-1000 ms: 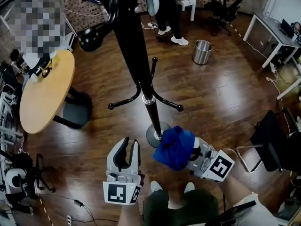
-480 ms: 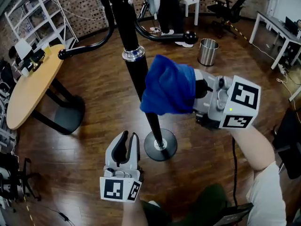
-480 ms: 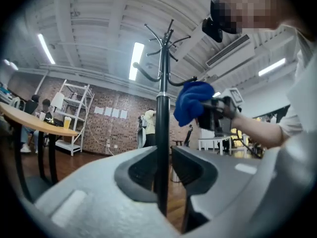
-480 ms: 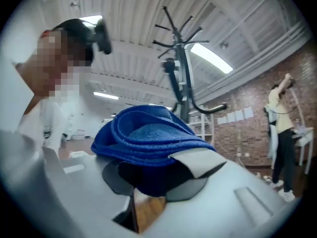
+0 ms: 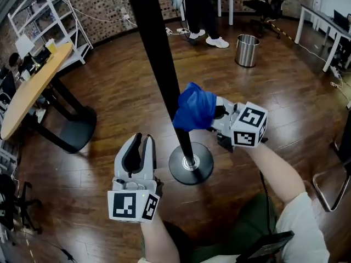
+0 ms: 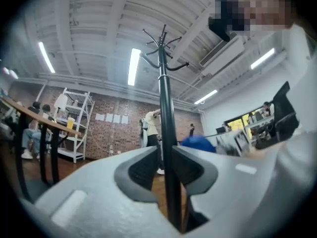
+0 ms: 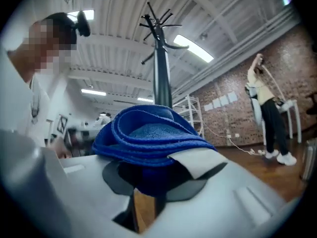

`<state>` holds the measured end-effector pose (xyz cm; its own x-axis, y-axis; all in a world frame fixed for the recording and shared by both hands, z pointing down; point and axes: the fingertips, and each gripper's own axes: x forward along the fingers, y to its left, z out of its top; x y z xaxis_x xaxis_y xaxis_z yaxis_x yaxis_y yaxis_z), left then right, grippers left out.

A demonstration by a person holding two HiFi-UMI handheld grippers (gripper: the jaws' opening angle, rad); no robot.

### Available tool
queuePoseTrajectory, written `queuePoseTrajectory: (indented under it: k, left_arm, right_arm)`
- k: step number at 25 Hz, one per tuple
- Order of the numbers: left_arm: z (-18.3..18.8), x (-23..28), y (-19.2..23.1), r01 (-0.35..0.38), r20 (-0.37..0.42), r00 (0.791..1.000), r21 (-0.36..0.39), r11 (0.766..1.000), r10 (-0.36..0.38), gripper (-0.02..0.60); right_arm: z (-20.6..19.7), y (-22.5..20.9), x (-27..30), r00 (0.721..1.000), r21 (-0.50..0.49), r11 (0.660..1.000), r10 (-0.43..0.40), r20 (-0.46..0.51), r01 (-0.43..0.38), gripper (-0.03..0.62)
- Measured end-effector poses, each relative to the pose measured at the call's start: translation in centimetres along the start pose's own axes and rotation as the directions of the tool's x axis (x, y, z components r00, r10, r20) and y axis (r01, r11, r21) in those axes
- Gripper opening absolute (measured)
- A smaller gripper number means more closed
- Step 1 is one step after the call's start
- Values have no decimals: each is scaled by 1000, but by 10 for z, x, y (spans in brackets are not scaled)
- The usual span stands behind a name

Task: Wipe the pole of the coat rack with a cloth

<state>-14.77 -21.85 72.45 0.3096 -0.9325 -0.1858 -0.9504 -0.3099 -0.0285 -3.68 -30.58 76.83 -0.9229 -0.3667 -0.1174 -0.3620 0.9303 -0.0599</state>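
The right gripper (image 5: 213,116) is clenched on a folded blue terry cloth (image 5: 194,107), whose ribbed layers press against the smooth black round pole of the coat rack (image 5: 163,73) from 3 o'clock. The left gripper (image 5: 140,147), jaws a narrow slit apart and empty, hangs at 8 o'clock off the black disc base (image 5: 192,167). Around it spreads glossy dark plank floor (image 5: 118,89); a tan round table (image 5: 33,86) edges in at 9 o'clock

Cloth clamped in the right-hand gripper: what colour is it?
The cloth is a solid bright blue, and it shows best in the right gripper view.
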Motion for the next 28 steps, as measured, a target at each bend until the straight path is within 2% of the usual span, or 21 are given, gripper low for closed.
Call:
queuePoseTrajectory:
  k: [1, 3, 4, 6, 8, 9, 10, 11, 13, 14, 16, 18, 19, 21, 22, 24, 25, 27, 28]
  left_arm:
    - [2, -3, 5, -33, 12, 999, 34, 999, 32, 90]
    - [2, -9, 9, -66, 29, 998, 75, 995, 64, 90]
    - [1, -13, 9, -63, 36, 998, 73, 995, 60, 89]
    - [-4, -16, 12, -51, 42, 998, 47, 998, 50, 88]
    - [-11, -16, 14, -45, 27, 999, 48, 998, 44, 89]
    - [-15, -17, 16, -48, 20, 999, 64, 997, 47, 89]
    - [-19, -19, 18, -55, 15, 998, 82, 995, 54, 88]
    - [-24, -21, 21, -62, 11, 998, 96, 993, 62, 87]
    - [-33, -28, 30, -74, 1, 997, 90, 993, 75, 87]
    - [-35, -32, 36, -84, -3, 996, 79, 993, 84, 87]
    - [-33, -39, 49, -114, 7, 994, 84, 990, 114, 87]
    - [-26, -48, 64, -168, 26, 986, 102, 981, 166, 87]
    - [-23, -50, 70, -192, 33, 981, 95, 977, 190, 83]
    - [-16, -49, 75, -200, 47, 979, 64, 978, 197, 80]
    - [-12, -47, 75, -193, 55, 980, 53, 980, 190, 80]
    - [-1, -45, 78, -189, 73, 980, 49, 981, 185, 80]
    - [3, -45, 80, -187, 81, 980, 49, 981, 182, 80]
    - [7, -47, 82, -175, 82, 982, 39, 984, 171, 80]
    - [7, -48, 83, -171, 75, 983, 32, 985, 168, 80]
  right_arm:
    - [-63, -5, -10, 999, 45, 998, -36, -4, 36, 101]
    - [-208, -5, -25, 990, 131, 987, -75, -123, 91, 101]
    - [-282, 1, -30, 973, 171, 978, -79, -218, 118, 101]
    - [-405, 12, -36, 918, 236, 955, -78, -389, 181, 101]
    - [-481, 19, -40, 865, 261, 930, -102, -491, 258, 101]
    - [-497, 22, -39, 852, 260, 923, -117, -509, 283, 100]
    - [-497, 26, -35, 857, 261, 922, -126, -500, 287, 100]
    - [-480, 32, -25, 876, 258, 927, -128, -465, 272, 100]
    - [-403, 51, 3, 928, 206, 955, -132, -349, 213, 100]
    - [-344, 63, 17, 954, 157, 972, -128, -272, 176, 100]
    - [-196, 90, 41, 993, 36, 996, -76, -87, 80, 100]
    - [-38, 110, 56, 997, -122, 992, -19, 81, 29, 100]
    - [32, 114, 61, 990, -200, 979, -14, 141, 43, 100]
    - [144, 108, 74, 977, -288, 952, -45, 206, 105, 100]
    - [184, 100, 80, 972, -295, 945, -75, 223, 140, 100]
    - [226, 82, 89, 962, -266, 942, -140, 234, 202, 100]
    - [227, 74, 93, 962, -249, 944, -165, 219, 218, 100]
    - [189, 66, 98, 967, -232, 945, -198, 160, 232, 100]
    - [150, 64, 97, 968, -228, 943, -218, 121, 241, 100]
